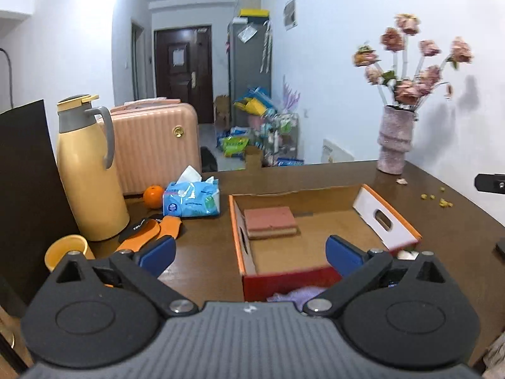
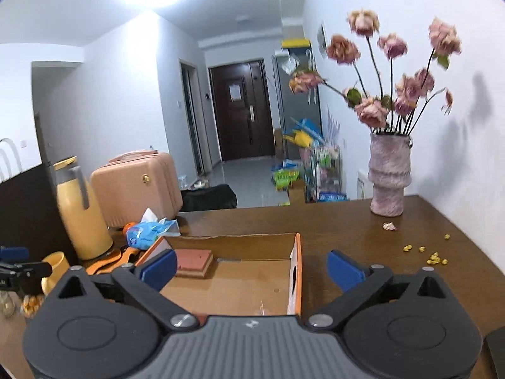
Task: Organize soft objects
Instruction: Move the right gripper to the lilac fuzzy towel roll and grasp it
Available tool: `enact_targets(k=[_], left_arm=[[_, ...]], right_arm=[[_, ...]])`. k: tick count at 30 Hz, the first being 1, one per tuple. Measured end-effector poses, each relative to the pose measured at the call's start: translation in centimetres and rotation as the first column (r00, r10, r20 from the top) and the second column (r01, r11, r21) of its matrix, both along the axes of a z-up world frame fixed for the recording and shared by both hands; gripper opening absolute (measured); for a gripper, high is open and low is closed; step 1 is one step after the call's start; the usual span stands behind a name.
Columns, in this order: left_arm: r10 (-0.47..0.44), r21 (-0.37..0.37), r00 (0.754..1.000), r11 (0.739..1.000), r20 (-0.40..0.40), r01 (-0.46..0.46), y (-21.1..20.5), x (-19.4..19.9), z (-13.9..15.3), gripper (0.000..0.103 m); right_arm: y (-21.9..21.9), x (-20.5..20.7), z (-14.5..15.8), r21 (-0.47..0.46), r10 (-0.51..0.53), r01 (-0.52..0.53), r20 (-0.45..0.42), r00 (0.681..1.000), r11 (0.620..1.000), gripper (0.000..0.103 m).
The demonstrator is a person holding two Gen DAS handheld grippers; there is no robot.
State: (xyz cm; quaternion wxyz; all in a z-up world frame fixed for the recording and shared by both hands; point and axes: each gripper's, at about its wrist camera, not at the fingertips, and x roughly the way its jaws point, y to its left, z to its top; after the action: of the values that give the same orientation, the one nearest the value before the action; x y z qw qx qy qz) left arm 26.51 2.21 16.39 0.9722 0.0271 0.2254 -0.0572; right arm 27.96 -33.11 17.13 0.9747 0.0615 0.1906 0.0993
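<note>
Both grippers, left gripper (image 1: 251,254) and right gripper (image 2: 251,268), spread wide, empty. Sponge (image 1: 270,221) sits in cardboard box (image 1: 315,199) on brown table (image 1: 442,237); vase (image 1: 394,140) against white wall; hallway door (image 1: 183,63) behind.

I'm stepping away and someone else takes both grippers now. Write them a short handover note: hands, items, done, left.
Left hand-held gripper: open, holding nothing, above the near end of the open orange-edged cardboard box.
Right hand-held gripper: open, holding nothing, over the same box.
In the box: a pink rectangular sponge block at the far left corner, and a lilac soft cloth at the near end, mostly hidden by the left hand-held gripper.
Done: those two soft items are in the box.
Left: the blue plastic tissue pack lies outside on the brown wooden table, probably the next item to move.
</note>
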Motion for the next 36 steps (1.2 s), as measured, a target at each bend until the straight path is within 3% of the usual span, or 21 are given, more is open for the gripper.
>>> enact_targets(k=[5, 11, 14, 17, 22, 28, 33, 36], left_arm=[[-0.008, -0.066, 0.997, 0.998, 0.074, 0.013, 0.5, -6.6, -2.3, 0.103], [0.044, -0.152, 0.986, 0.988, 0.159, -0.020, 1.9, -13.6, -5.9, 0.103], [0.074, -0.183, 0.984, 0.982, 0.161, -0.044, 2.2, -16.0, -8.3, 0.103], [0.078, -0.152, 0.989, 0.987, 0.122, -0.059, 2.1, -17.2, -10.2, 0.103], [0.070, -0.116, 0.994, 0.991, 0.086, -0.060, 2.0, -17.2, -11.5, 0.103], [0.076, -0.105, 0.997, 0.992, 0.014, -0.074, 1.9, -15.1, -13.3, 0.103], [0.101, -0.088, 0.994, 0.991, -0.031, -0.104, 1.7, -13.1, -15.0, 0.103], [0.201, -0.116, 0.977, 0.971, -0.066, -0.207, 2.3, -11.6, -15.9, 0.103]], right_arm=[[0.6, -6.4, -3.1, 0.001, 0.006, -0.006, 0.023, 1.000, 1.000, 0.103], [1.9, -14.8, -6.7, -0.001, -0.005, 0.005, 0.109, 0.994, 1.000, 0.103], [2.5, -17.8, -8.5, -0.003, -0.023, 0.024, 0.155, 0.988, 1.000, 0.103], [3.1, -19.6, -10.4, 0.012, -0.016, 0.015, 0.142, 0.990, 1.000, 0.103], [4.1, -19.6, -12.6, -0.062, 0.017, -0.012, 0.087, 0.996, 0.998, 0.103], [4.4, -17.5, -13.9, -0.005, 0.045, -0.045, 0.026, 0.999, 0.999, 0.103], [6.9, -15.5, -15.4, -0.030, 0.129, -0.130, -0.021, 0.991, 0.991, 0.091], [8.6, -14.0, -15.9, -0.033, 0.171, -0.172, -0.045, 0.984, 0.984, 0.084]])
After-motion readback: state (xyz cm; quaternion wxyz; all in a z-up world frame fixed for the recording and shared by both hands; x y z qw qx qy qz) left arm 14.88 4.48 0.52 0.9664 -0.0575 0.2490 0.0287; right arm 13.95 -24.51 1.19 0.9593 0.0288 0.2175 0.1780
